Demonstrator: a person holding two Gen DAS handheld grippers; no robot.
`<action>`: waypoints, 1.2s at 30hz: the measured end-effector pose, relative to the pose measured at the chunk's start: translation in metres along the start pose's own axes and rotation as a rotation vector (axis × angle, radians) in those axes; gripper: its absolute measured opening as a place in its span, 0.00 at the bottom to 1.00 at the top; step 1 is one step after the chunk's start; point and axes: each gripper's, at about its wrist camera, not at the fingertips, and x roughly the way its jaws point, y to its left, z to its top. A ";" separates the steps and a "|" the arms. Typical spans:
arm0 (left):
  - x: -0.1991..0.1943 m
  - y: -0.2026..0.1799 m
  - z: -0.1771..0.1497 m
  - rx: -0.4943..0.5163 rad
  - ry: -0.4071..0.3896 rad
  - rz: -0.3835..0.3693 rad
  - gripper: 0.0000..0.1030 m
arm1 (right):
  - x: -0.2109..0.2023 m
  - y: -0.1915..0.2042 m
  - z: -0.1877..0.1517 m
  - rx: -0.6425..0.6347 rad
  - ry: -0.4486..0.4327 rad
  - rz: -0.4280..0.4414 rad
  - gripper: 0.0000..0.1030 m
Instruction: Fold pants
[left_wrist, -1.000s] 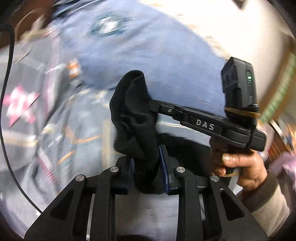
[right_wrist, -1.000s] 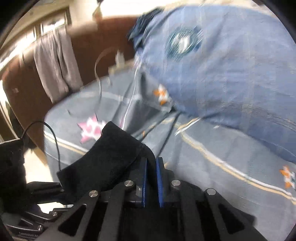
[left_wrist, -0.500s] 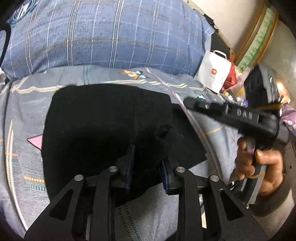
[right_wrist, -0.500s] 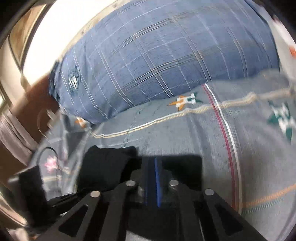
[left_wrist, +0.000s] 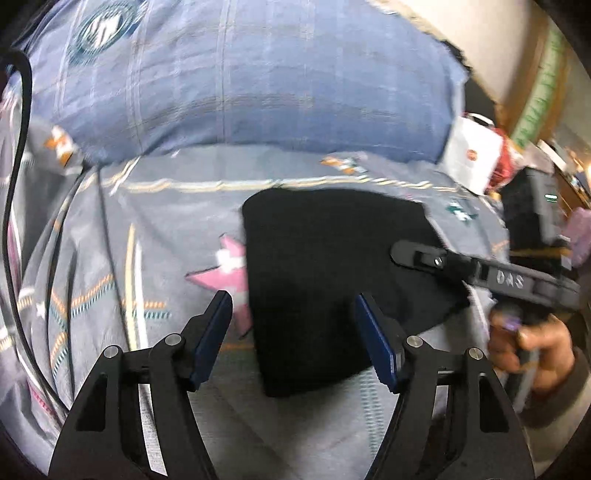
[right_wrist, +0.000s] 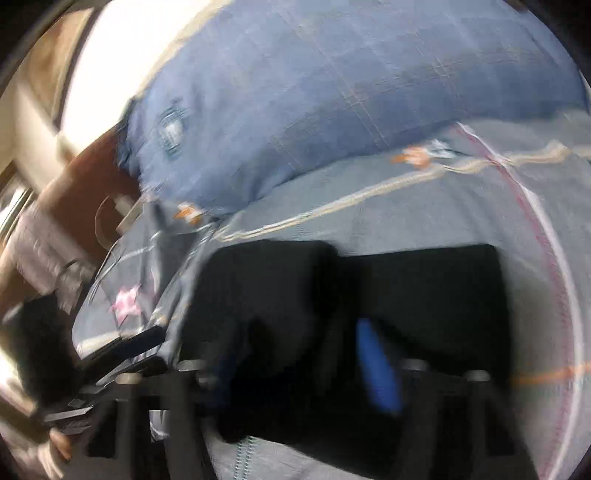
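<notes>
Folded black pants (left_wrist: 332, 280) lie on the bed (left_wrist: 155, 229) at twelve o'clock of the wide-spread, empty left gripper (left_wrist: 291, 328); the right gripper (right_wrist: 306, 354), fingers parted, is blurred.

Both wrist cameras look down, close, at the black pants (left_wrist: 332, 280) on the bed (left_wrist: 155, 229); both share the far blue pillow (left_wrist: 258, 81).

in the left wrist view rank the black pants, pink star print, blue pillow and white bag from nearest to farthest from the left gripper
From the left gripper:
1. Black pants, just ahead between the fingers
2. Pink star print, ahead left; nearly a tie with the pants
3. Blue pillow, behind
4. White bag, far right
</notes>
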 end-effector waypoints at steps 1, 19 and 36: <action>0.004 0.002 0.000 -0.011 0.009 0.005 0.67 | 0.005 0.010 -0.001 -0.032 0.012 -0.008 0.21; 0.057 -0.061 0.025 0.077 0.059 0.002 0.67 | -0.056 -0.055 0.001 -0.019 -0.079 -0.337 0.17; 0.073 -0.065 0.059 0.076 -0.002 0.127 0.70 | -0.042 -0.033 0.025 -0.142 -0.108 -0.353 0.32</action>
